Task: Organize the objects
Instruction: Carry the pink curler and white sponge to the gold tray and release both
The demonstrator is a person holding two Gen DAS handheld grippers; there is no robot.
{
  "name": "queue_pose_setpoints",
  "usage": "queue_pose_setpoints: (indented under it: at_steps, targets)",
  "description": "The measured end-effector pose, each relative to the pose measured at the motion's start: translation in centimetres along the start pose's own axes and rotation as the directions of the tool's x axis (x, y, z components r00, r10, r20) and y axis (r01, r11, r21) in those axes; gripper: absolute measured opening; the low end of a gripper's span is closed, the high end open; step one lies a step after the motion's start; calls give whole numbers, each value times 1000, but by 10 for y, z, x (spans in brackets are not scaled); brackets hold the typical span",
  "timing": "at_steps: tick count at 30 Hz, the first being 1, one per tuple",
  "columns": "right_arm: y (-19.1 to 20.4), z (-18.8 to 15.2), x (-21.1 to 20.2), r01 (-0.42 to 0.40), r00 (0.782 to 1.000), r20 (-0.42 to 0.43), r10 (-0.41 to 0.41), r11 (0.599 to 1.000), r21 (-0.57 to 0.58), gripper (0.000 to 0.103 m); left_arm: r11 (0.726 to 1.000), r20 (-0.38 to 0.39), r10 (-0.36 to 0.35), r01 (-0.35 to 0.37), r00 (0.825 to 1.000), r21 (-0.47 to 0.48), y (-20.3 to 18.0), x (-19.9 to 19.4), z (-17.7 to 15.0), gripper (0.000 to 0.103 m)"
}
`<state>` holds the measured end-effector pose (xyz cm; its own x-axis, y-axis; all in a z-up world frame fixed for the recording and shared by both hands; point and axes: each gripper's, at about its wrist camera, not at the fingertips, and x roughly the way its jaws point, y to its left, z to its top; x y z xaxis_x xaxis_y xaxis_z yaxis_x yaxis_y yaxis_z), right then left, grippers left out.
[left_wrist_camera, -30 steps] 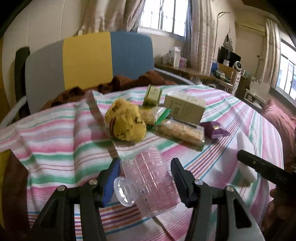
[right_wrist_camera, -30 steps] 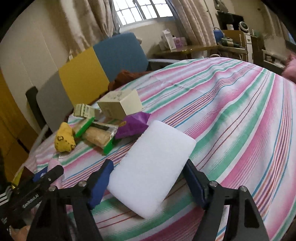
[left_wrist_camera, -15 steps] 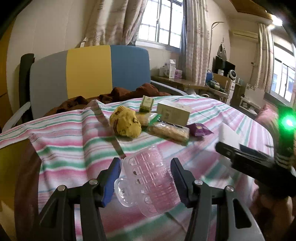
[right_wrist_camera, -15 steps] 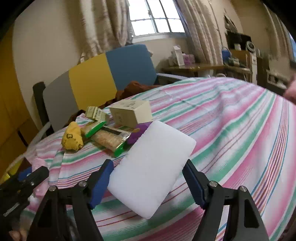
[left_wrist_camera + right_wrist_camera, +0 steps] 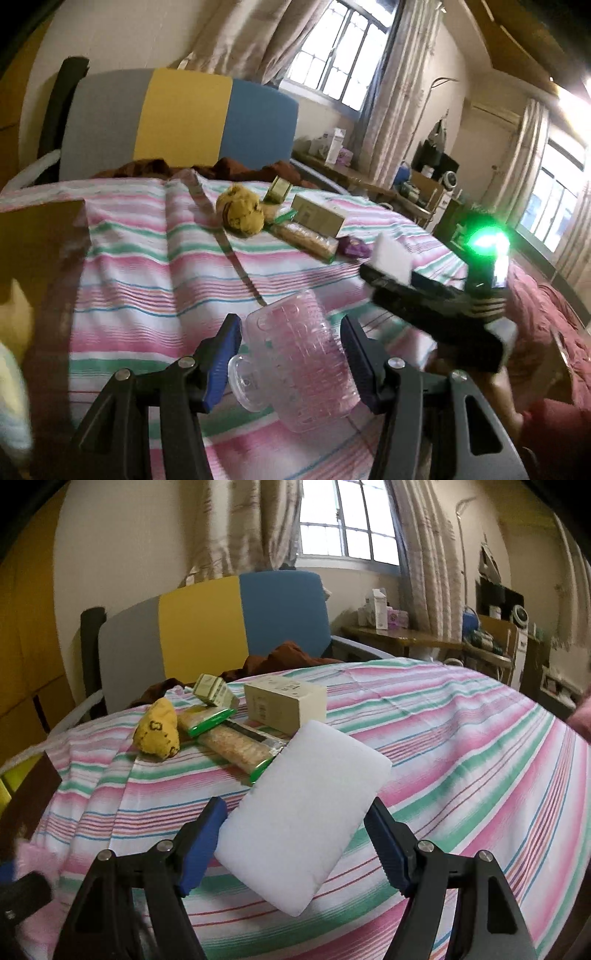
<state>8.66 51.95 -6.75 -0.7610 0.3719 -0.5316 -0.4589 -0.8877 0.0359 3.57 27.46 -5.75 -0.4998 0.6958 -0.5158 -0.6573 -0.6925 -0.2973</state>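
My left gripper [image 5: 291, 365] is shut on a clear pink textured mug [image 5: 301, 363], held above the striped tablecloth [image 5: 147, 280]. My right gripper [image 5: 295, 845] is shut on a white foam block [image 5: 306, 812], also held above the cloth; that gripper and its block [image 5: 393, 256] show at the right of the left wrist view. A group of objects lies at the far side: a yellow pouch [image 5: 159, 731], snack packs with green ends [image 5: 236, 746], a beige box [image 5: 284, 703], a small green-white carton [image 5: 212, 690] and a purple packet [image 5: 352, 246].
A grey, yellow and blue chair back [image 5: 207, 627] stands behind the table with brown cloth [image 5: 280, 661] on it. A brown and yellow thing [image 5: 33, 251] is at the table's left edge. A cluttered desk [image 5: 406, 638] is by the window.
Both grippers have risen and tilted up with their loads still held. The right gripper has come closer in the left wrist view, its green light now showing.
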Motion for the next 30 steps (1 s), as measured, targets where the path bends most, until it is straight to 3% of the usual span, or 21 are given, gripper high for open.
queue_pose_setpoints:
  at_steps: [6,12,20,30]
  targets:
    - [34,-2,-8,-34,999,-10,33,989,-141,77,1000,44,-22,22,999,-1,12,-39,6,56]
    - [69,5,-28,-161,987,-22,159,981,-113,77,999,90,-14,18,996,-48,37,-77,11,56]
    - [161,26,-60,-368,927,-15,374,904,-219,77,989,186,78,-53,979,-136,95,-132,40,56]
    - [266,42,-57,-543,840,-132,527,810,-220,78,938,143,253,-206,957,-279,210,-154,74,56]
